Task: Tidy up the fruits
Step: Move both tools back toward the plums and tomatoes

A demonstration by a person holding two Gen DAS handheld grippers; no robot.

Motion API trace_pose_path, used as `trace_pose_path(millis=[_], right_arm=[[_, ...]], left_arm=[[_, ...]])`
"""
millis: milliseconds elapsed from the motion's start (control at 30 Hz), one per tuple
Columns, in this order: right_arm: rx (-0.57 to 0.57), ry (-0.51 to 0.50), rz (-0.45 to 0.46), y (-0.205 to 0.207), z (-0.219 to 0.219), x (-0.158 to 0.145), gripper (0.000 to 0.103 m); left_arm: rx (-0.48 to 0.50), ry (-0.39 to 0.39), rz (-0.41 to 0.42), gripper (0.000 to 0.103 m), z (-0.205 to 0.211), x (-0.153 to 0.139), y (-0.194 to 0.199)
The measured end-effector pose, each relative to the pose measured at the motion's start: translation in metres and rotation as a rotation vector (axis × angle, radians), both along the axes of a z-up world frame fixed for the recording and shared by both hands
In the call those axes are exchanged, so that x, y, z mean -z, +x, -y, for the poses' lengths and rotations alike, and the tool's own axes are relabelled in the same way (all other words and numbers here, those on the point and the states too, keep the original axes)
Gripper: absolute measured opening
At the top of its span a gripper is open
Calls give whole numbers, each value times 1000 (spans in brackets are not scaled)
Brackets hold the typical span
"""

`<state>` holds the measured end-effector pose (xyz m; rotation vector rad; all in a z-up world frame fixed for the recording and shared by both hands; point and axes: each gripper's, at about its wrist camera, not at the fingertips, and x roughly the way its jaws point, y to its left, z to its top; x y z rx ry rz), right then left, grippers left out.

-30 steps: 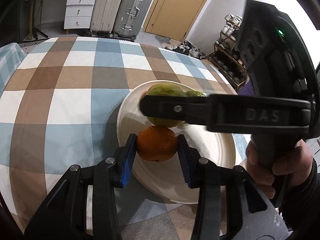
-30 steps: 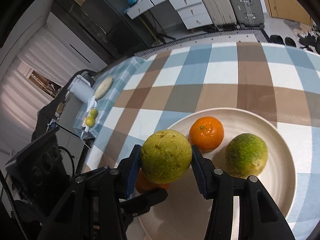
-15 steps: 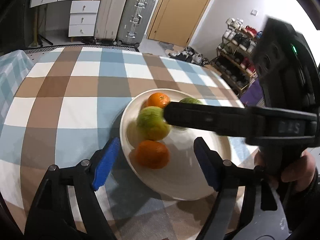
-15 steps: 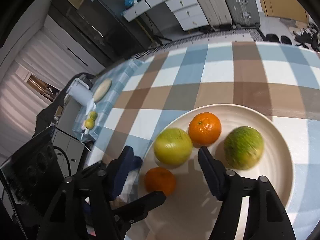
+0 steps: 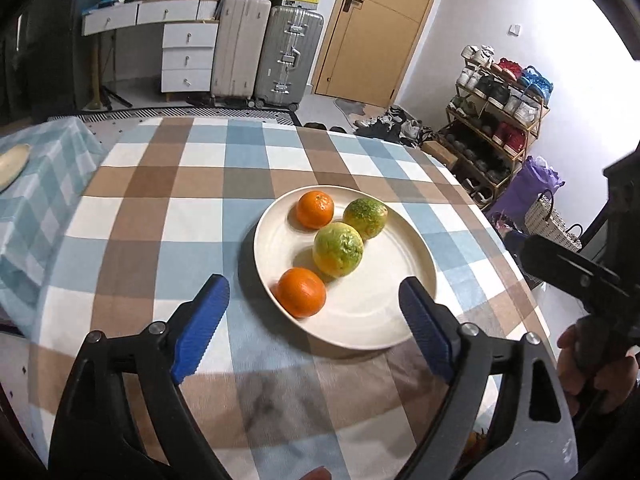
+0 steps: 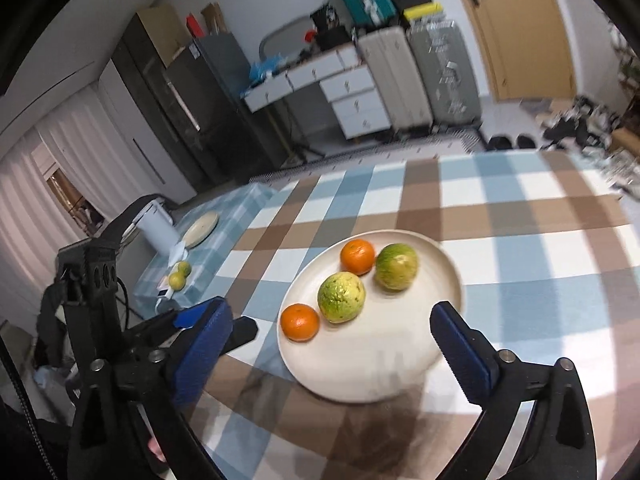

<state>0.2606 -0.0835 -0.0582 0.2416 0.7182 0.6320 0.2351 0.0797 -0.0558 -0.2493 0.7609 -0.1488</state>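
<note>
Blue-padded jaws of both grippers opening, angled down above plate (image 5: 416,252).

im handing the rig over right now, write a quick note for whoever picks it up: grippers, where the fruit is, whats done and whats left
Left gripper: jaws opening, nothing between the pads, drawn back from the plate's near rim.
Right gripper: jaws opening, empty too, hanging short of the plate.
Cream plate sits on the checked tablecloth. On it: near orange, yellow-green fruit mid-plate, far orange, green mottled fruit.
Done: all four fruits are on the plate, none held.
Left: two small fruits lie on the side table by the other plate; whether they belong to the job I cannot tell.
</note>
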Motion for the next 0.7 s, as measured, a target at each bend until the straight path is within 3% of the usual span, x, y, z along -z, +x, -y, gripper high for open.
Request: trace_pose_path(millis=[167, 367, 700], right_arm=[[32, -2, 52, -36, 17, -6, 103], [52, -11, 92, -72, 30, -5, 103], [65, -16, 182, -134, 47, -6, 103]], left_arm=[[-19, 13, 36, 102, 8, -14, -32], [-30, 44, 72, 102, 22, -28, -68], [-17, 24, 112, 102, 41, -36, -125]])
